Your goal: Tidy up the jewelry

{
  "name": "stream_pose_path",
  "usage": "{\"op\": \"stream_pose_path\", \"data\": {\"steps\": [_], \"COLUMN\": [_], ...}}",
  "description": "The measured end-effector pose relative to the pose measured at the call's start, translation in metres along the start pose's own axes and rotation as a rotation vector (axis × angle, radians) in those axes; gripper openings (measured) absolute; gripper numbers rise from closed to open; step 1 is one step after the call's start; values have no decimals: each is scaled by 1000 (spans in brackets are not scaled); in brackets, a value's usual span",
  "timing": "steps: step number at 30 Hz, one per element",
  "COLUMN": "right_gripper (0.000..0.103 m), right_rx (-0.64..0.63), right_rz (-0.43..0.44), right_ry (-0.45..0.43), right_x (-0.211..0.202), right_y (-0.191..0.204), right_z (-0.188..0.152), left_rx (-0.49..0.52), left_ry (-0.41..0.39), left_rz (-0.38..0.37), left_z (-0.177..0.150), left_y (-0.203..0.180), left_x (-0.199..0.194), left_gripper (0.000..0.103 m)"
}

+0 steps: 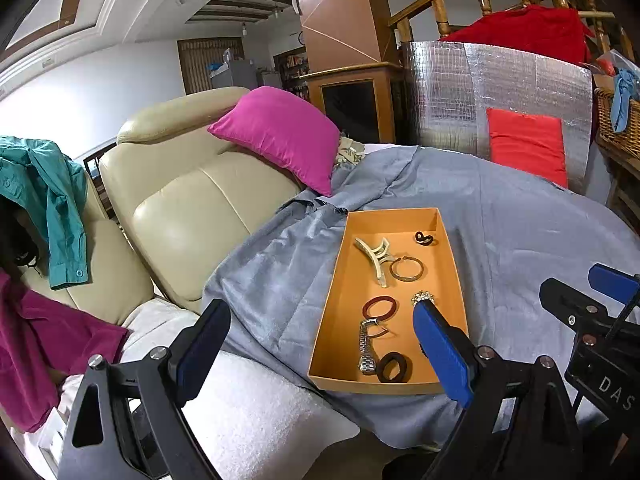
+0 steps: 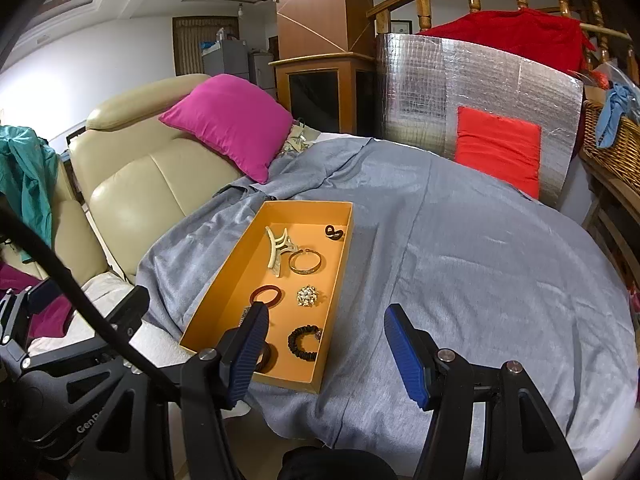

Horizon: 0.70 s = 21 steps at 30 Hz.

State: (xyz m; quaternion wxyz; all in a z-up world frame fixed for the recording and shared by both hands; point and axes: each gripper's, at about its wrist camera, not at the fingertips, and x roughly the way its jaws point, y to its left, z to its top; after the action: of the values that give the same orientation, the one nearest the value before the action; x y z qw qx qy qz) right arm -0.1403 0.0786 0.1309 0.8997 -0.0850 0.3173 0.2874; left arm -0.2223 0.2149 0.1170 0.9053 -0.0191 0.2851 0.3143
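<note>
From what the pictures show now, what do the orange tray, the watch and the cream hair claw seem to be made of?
Orange tray: probably cardboard, matte, with thin straight folded walls.
Watch: likely metal, since its silver link band glints; the right wrist view mostly hides it.
Cream hair claw: apparently plastic, smooth with a soft sheen and moulded curved teeth; the exact material cannot be confirmed.

Orange tray [image 2: 240, 256], grey cloth [image 2: 460, 264], magenta pillow [image 2: 228, 124], blue-padded tongs [image 2: 324, 340].
</note>
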Motion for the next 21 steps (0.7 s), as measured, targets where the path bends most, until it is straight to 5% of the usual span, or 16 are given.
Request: {"op": "stream_pose_path", "data": {"steps": [21], "right_gripper": [64], "right_rx": [-5], "right_rz": [-3], "right_ry": [-2], "right_x": [-6], "right_y": [12], "right_z": [0], "left_rx": [-23], "left_ry": [-10], "left_rz": [27], "left_z": [-5], "left_y": [14], "left_x": [-7], "left_gripper": [93]}}
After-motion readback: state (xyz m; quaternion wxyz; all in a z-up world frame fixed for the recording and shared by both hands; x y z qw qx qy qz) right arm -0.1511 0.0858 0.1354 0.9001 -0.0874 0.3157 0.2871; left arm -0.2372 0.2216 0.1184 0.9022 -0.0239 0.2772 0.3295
